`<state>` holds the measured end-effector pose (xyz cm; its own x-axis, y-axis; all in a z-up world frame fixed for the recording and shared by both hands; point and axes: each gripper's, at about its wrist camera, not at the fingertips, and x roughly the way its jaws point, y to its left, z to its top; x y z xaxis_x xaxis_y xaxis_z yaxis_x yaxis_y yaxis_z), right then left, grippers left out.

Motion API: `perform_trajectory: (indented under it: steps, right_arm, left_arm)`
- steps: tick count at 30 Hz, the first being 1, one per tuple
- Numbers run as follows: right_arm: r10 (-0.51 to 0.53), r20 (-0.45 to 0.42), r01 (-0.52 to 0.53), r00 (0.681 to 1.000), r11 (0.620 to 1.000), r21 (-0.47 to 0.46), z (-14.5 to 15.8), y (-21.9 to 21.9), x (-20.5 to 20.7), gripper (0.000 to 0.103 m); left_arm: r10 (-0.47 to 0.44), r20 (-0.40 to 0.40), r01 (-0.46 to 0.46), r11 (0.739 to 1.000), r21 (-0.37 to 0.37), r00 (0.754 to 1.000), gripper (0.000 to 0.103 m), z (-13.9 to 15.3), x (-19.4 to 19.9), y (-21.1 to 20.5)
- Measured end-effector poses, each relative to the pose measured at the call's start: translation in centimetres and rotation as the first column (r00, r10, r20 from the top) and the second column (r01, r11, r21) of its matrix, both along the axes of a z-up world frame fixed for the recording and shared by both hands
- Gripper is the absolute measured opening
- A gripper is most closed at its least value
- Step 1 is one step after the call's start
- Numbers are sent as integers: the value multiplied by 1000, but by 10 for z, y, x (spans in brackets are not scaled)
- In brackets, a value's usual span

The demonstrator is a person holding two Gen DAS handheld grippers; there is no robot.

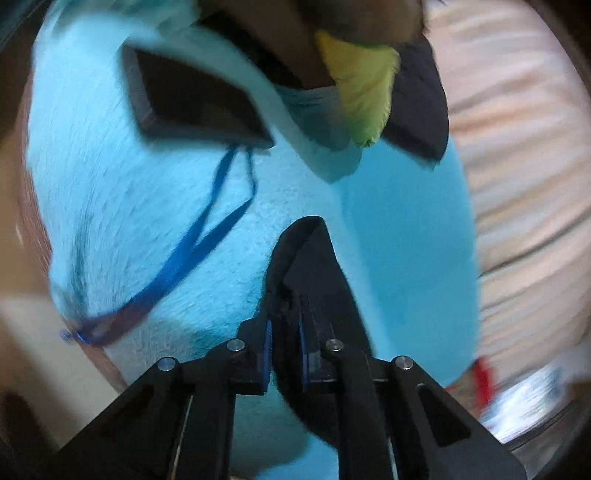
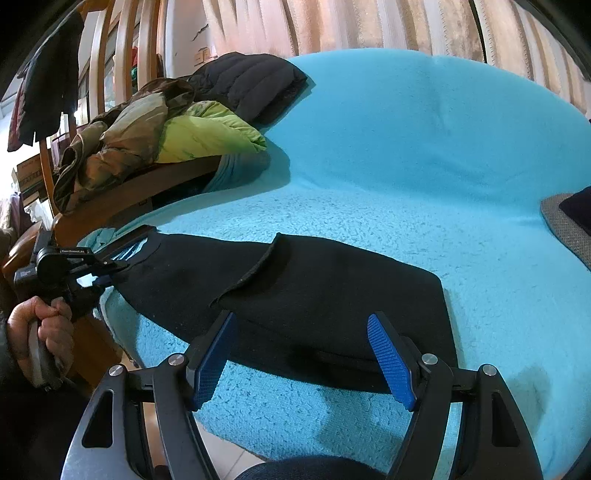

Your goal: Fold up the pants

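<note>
So the black pants [image 2: 295, 295] lay lengthwise across the blue blanket [image 2: 406, 166], left gripper [image 1: 286, 314] pinching fabric at their far-left end while the right gripper [image 2: 303, 354], jaws spread and empty, hovered just over the near edge mid-length.

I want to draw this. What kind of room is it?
Probably a living room at home: a sofa under a turquoise blanket, striped curtains behind, jackets piled on its wooden armrest.
</note>
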<state>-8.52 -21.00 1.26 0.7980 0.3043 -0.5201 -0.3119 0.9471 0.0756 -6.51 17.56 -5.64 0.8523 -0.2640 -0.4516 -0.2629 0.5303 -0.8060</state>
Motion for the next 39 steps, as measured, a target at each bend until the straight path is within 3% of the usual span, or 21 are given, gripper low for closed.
perform_trajectory:
  steps: [2,6,10,14,16,19,20,22,27,31,39]
  right_arm:
    - [-7,18,7,1000,1000,11,2,-3,-4,75]
    - [-48,36,44,998,994,102,14,-33,-7,74]
    - [-178,54,172,983,980,98,22,-85,11,75]
    - [-275,4,275,961,961,-14,7,-139,60,75]
    - [-324,-12,322,946,942,-92,-4,-158,86,75]
    - [-363,-65,354,929,928,-117,-21,-182,112,75]
    - [-355,-144,350,924,935,-62,-30,-192,122,74]
    - [-338,-189,344,922,939,0,-34,-200,125,73]
    - [-254,-192,273,948,958,83,-37,-205,122,74]
    - [-235,-232,271,944,953,137,-41,-215,126,74]
    - [-217,-221,260,951,948,185,-44,-220,125,74]
  left_arm:
    - [-4,23,0,985,171,1000,8,22,-3,-16]
    - [-72,108,23,919,394,992,8,63,-14,-52]
    - [-203,165,105,879,465,965,8,95,-17,-93]
    - [-392,199,236,812,533,898,8,129,-17,-155]
    - [-454,196,290,789,542,869,8,138,-15,-181]
    - [-518,170,360,760,541,838,8,140,-11,-217]
    - [-532,150,382,751,539,833,8,139,-10,-228]
    - [-557,104,426,731,533,824,8,134,-1,-250]
    - [-573,-11,490,690,533,819,8,117,21,-294]
    - [-607,-45,528,650,546,793,8,112,23,-319]
    - [-639,-81,575,622,532,765,8,106,36,-353]
